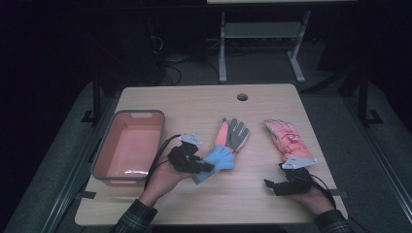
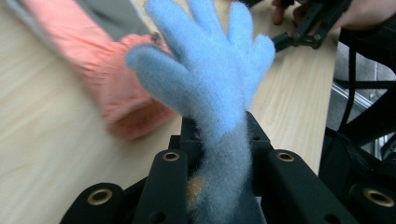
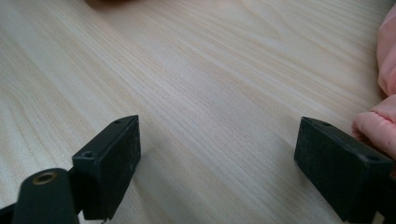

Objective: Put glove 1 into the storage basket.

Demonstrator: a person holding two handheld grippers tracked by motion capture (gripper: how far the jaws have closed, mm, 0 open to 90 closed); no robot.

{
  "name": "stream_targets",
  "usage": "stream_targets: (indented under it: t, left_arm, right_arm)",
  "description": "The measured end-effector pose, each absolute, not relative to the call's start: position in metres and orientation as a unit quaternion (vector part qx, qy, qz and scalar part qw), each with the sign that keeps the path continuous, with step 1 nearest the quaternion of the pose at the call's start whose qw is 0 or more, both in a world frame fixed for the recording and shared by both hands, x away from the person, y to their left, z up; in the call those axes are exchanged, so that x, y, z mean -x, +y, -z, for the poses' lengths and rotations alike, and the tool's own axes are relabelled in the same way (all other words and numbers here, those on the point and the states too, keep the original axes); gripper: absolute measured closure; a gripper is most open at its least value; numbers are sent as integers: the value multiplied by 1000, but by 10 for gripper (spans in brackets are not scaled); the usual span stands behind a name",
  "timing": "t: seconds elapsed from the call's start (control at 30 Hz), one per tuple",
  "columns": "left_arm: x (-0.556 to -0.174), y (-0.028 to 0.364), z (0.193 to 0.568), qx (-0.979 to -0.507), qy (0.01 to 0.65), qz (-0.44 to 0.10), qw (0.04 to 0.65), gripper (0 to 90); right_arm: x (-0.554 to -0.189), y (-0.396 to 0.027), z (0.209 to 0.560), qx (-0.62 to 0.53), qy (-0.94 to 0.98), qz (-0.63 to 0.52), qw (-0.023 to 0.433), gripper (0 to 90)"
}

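The counter (image 1: 272,194) takes up the middle of the high view, wood-grained, with a cable hole near its far edge. At its left side sits the bin (image 1: 112,127), a grey-rimmed tub with a pink inside and nothing in it. Three gloves are present. The pink glove (image 1: 287,138) lies flat at centre right of the high view. The grey glove (image 1: 236,133) lies flat at centre, with a pink edge along one side. The blue glove (image 1: 219,158) sits just below and left of the grey one.

Step in hand, as judged: pick-up of the blue glove for transfer to the bin. The left gripper (image 1: 203,167) is at lower centre-left of the high view. In the left gripper view its fingers are clamped on the cuff of the blue glove (image 2: 205,79), which stands up from them with its digits spread. The glove is lifted clear at the digit end. The right gripper (image 1: 272,186) rests at lower right of the high view; its fingers (image 3: 114,158) stand wide apart with bare counter between them, holding nothing.

Next move, as judged: carry the blue glove left across the counter, clear the near rim of the bin, and release over the inside. The glove is limp; expect it to droop and drag on the rim.

Limits of view:
- The cuff end of the blue glove is covered by the left gripper.
- The pink glove is cut off at the right edge of the right gripper view.
- The room beyond the counter is too dark to make out.
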State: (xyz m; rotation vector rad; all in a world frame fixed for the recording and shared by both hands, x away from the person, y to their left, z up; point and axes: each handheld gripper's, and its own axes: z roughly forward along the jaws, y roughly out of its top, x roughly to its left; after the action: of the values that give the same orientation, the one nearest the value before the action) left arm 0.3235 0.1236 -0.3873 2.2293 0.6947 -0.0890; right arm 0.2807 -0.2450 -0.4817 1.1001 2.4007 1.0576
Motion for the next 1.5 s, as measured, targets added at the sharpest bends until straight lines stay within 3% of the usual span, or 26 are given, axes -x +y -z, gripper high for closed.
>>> stream_targets:
  t: [0.6, 1.5]
  left_arm:
    - [-346, 201, 358, -843, 347, -31, 410, 756]
    - [-366, 302, 366, -791, 463, -108, 385, 755]
  right_arm:
    - [-281, -245, 482, -382, 835, -368, 149, 141]
    - [-281, -244, 482, -382, 835, -367, 147, 142]
